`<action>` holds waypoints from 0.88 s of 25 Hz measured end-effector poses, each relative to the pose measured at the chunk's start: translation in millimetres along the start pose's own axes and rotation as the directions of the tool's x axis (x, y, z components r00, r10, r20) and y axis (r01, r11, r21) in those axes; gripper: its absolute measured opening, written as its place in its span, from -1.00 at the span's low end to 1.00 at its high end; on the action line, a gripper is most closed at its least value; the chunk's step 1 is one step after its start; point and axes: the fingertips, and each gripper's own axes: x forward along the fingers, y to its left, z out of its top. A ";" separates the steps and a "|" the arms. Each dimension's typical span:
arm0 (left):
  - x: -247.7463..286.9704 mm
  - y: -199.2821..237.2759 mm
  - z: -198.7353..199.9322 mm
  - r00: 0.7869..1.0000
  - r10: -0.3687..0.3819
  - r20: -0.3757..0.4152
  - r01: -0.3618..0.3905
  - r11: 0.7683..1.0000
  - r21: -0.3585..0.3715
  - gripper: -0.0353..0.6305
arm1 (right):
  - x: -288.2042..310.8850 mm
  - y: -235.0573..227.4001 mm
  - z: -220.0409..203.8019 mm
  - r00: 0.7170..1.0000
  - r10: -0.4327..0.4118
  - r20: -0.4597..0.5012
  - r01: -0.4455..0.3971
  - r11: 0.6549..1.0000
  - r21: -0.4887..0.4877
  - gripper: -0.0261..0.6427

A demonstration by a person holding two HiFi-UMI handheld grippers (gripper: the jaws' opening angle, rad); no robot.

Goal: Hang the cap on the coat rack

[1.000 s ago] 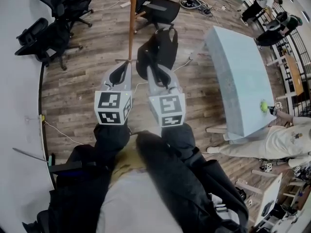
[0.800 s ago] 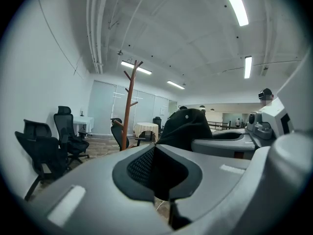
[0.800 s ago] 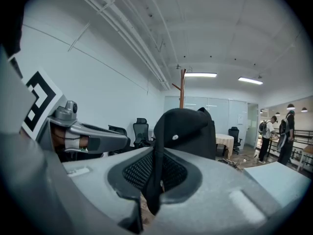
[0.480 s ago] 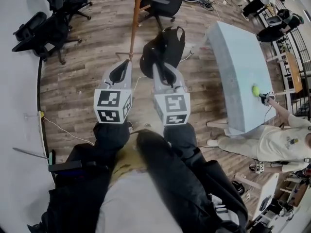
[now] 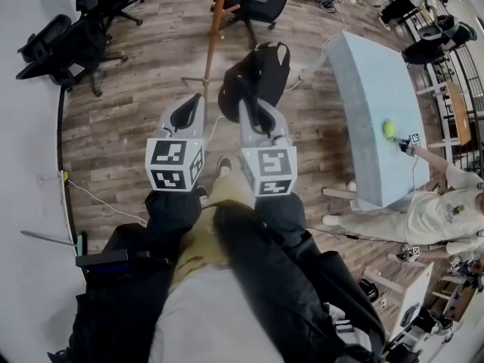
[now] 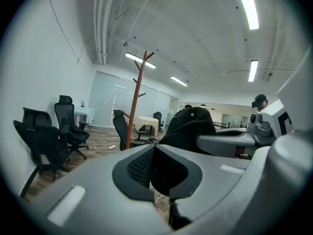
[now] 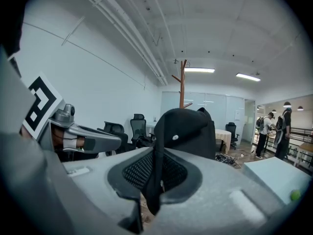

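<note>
**A:** Right hand-held gripper (image 7: 155,175): clenched on the brim of the cap (image 7: 188,131). The black fabric runs edge-on between the two mesh pads.

**B:** And the left hand-held gripper (image 6: 154,173)?

**A:** Jaws drawn together, nothing between them. It is held level with the right one and just to its left, taking no part in the hold.

**B:** Task progress?

**A:** The pick-up is done and the cap is off any surface, carried in the air over the floor. Hanging is not done: no part of the cap touches the coat rack (image 5: 214,29). My estimate is roughly the halfway mark, with the approach, the lift to a peg and the release left.

**B:** Where is the cap relative to the gripper?

**A:** The crown stands just past the right gripper's tips, on the far side, bulging upward from the pinched brim. From the head view it is far of both grippers and right of the rack's pole.

**B:** And the rack relative to the cap?

**A:** The pole is far and slightly left, apart from the cap. In the right gripper view the forked pegs rise above and behind the crown, so I judge the cap must go up as well as forward.
</note>
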 end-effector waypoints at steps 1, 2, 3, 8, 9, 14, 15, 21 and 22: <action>4.4 1.2 1.1 1.000 0.002 0.000 -0.002 1.000 -0.001 -0.93 | 4.1 -2.4 1.3 1.000 0.004 0.004 -0.004 1.000 0.001 -0.82; 9.1 2.7 2.9 1.000 0.005 0.001 -0.005 1.000 -0.001 -0.93 | 9.0 -4.6 4.5 1.000 0.010 0.015 -0.010 1.000 0.001 -0.82; 13.8 4.3 4.9 1.000 0.008 0.002 -0.008 1.000 0.000 -0.93 | 14.2 -6.7 8.4 1.000 0.018 0.026 -0.018 1.000 -0.001 -0.82; 39.6 16.3 17.4 1.000 0.025 0.014 -0.025 1.000 0.010 -0.93 | 43.3 -20.8 17.3 0.998 0.039 0.044 -0.039 0.999 -0.004 -0.82; 45.9 20.7 22.3 0.999 0.035 0.020 -0.035 0.999 0.012 -0.93 | 50.9 -22.4 22.8 0.997 0.054 0.057 -0.053 0.999 -0.009 -0.82; 83.3 28.0 43.5 0.997 0.062 0.038 -0.063 0.998 0.025 -0.93 | 83.5 -45.1 34.9 0.992 0.102 0.074 -0.101 0.995 -0.021 -0.82; 91.0 28.2 47.0 0.997 0.066 0.039 -0.068 0.997 0.028 -0.93 | 89.9 -50.6 35.8 0.991 0.109 0.075 -0.107 0.994 -0.022 -0.82; 133.3 34.9 61.8 0.993 0.108 0.037 -0.110 0.993 0.040 -0.93 | 126.2 -70.9 44.8 0.979 0.183 0.086 -0.181 0.983 -0.028 -0.82; 138.9 36.6 61.8 0.992 0.118 0.033 -0.119 0.992 0.038 -0.93 | 131.1 -73.6 43.3 0.977 0.194 0.083 -0.193 0.981 -0.026 -0.82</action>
